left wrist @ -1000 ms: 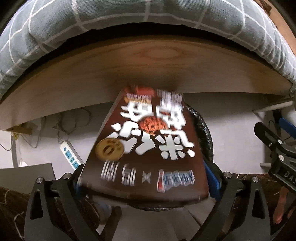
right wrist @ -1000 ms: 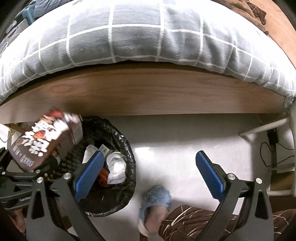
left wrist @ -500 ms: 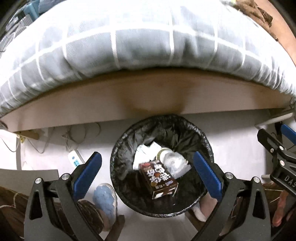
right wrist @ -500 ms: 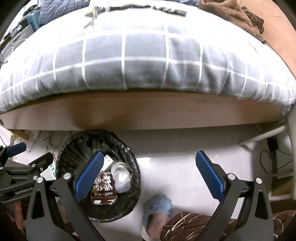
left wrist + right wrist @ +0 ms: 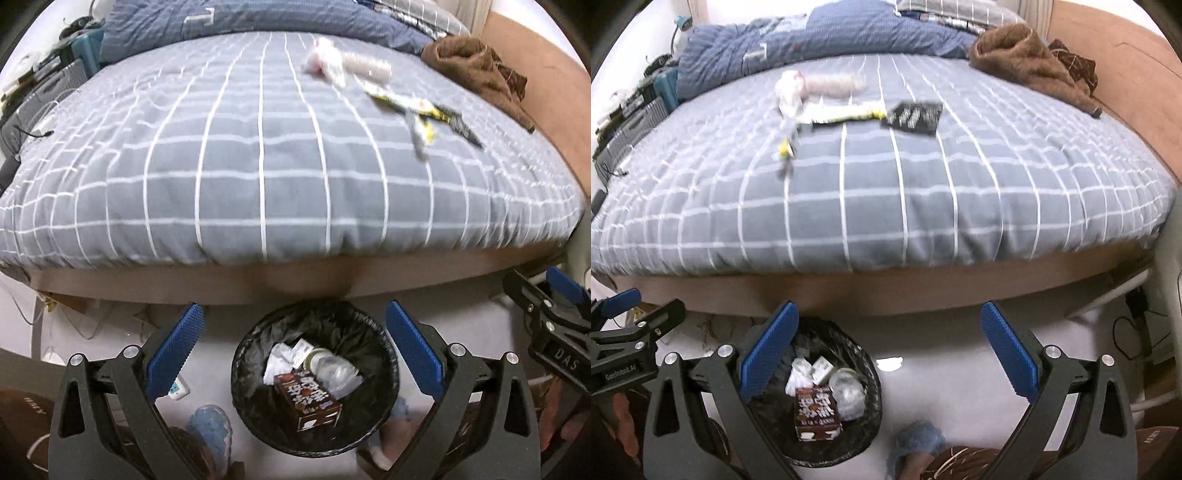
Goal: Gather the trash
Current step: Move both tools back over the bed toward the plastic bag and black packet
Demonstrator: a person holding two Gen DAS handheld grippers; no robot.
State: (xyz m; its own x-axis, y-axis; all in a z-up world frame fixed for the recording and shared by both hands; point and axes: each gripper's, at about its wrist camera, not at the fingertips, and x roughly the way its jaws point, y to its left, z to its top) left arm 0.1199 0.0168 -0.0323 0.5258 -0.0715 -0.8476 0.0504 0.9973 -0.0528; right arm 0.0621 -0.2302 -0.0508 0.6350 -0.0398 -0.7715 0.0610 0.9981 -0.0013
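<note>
Bin (image 5: 384,373): on the floor, between and just past the left tongs (image 5: 293,354), in front of the bed (image 5: 258,147).
Box (image 5: 308,397): inside the bin, on top of other trash.
Wrappers (image 5: 846,114): on the bed, far ahead of the right tongs (image 5: 890,354).
Slipper (image 5: 210,424): on the floor, left of the bin.

The right gripper (image 5: 550,325), seen at the edge of the left wrist view, carries white letters reading "DAS", cut off by the frame. The left gripper (image 5: 631,332), seen from the right wrist view, is marked "GenRobot.AI" in white on its black body. The brown box (image 5: 308,400) in the bin (image 5: 384,332) bears large white Chinese characters, too blurred to read. The black packet (image 5: 912,118) on the bed (image 5: 886,206) has white print, illegible.
</note>
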